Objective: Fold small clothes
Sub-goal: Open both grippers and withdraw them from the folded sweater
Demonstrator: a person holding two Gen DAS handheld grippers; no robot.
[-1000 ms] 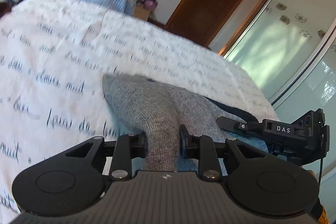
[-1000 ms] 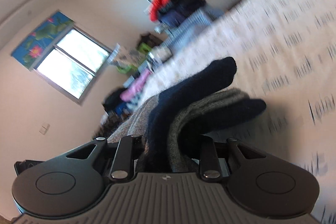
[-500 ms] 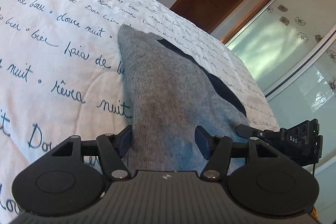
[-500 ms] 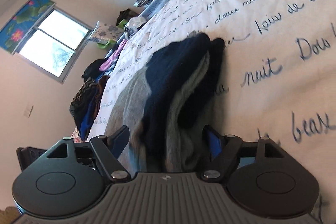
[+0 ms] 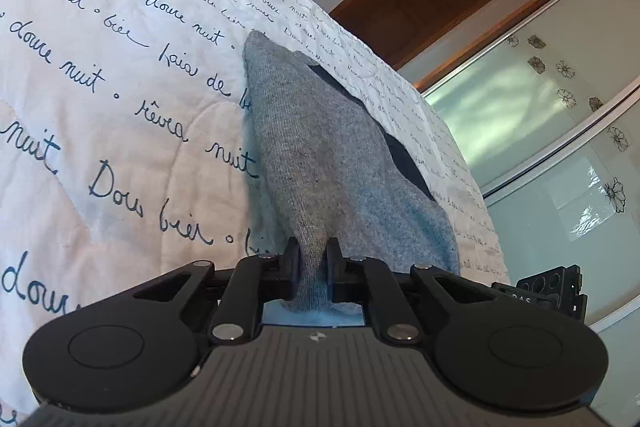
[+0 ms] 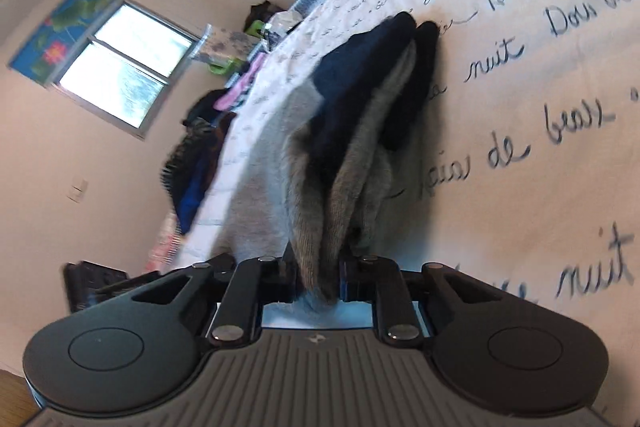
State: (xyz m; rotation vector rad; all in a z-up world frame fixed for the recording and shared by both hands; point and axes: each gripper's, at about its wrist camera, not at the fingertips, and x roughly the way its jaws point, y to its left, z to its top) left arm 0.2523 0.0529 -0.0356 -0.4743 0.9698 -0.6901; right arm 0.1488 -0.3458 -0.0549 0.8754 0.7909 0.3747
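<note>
both sets of jaws have just closed, and each now pinches knit: the left gripper (image 5: pixel 313 259) clamps the grey end of the socks (image 5: pixel 332 163), the right gripper (image 6: pixel 318 269) bites the bunched grey folds near the navy toes. the socks lie stretched on the lettered bedspread (image 5: pixel 120 75). the risk, likely, is a thin pinch: only one layer may be caught, so a lift could peel the pair apart or let the navy ends flop loose. open quilt spreads wide beside the socks for the fold. the bed's edge by the glass wardrobe door (image 5: pixel 552 99) sits near.
</note>
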